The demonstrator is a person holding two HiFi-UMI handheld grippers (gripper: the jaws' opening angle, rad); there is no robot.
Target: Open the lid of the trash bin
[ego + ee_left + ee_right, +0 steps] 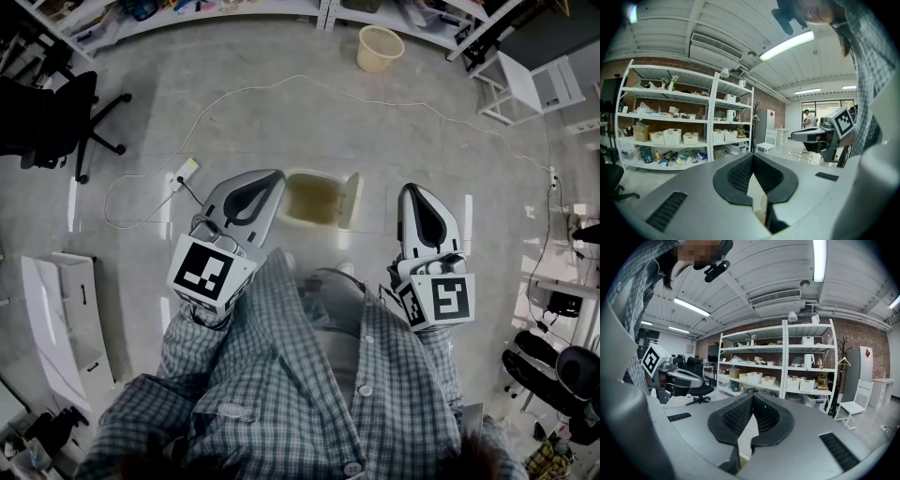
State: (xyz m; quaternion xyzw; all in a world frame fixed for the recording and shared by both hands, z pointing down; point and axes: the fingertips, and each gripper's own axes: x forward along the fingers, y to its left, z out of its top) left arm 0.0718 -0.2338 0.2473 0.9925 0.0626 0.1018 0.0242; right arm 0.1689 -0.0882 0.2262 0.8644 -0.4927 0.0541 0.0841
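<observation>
The beige trash bin (pixel 302 177) stands on the floor in front of me, between the two grippers in the head view. Its lid (pixel 349 201) stands up along the bin's right side and the brownish inside (pixel 314 199) shows. My left gripper (pixel 277 174) is held out to the left of the bin, its jaws shut with nothing between them, tips near the bin's left rim. To the right of the bin, apart from it, my right gripper (pixel 410 188) is also shut on nothing. Both gripper views look level across the room, jaws meeting at the left gripper's (pixel 752 156) and the right gripper's (pixel 752 396) tips.
A yellow mesh basket (pixel 380 47) stands far ahead by the shelves. At far left is a black office chair (pixel 56 120). A power strip (pixel 185 172) and white cable (pixel 281 86) lie on the floor. A white panel (pixel 64 309) lies at left; white furniture (pixel 527 82) at right. Shelving racks (pixel 684 126) fill the wall.
</observation>
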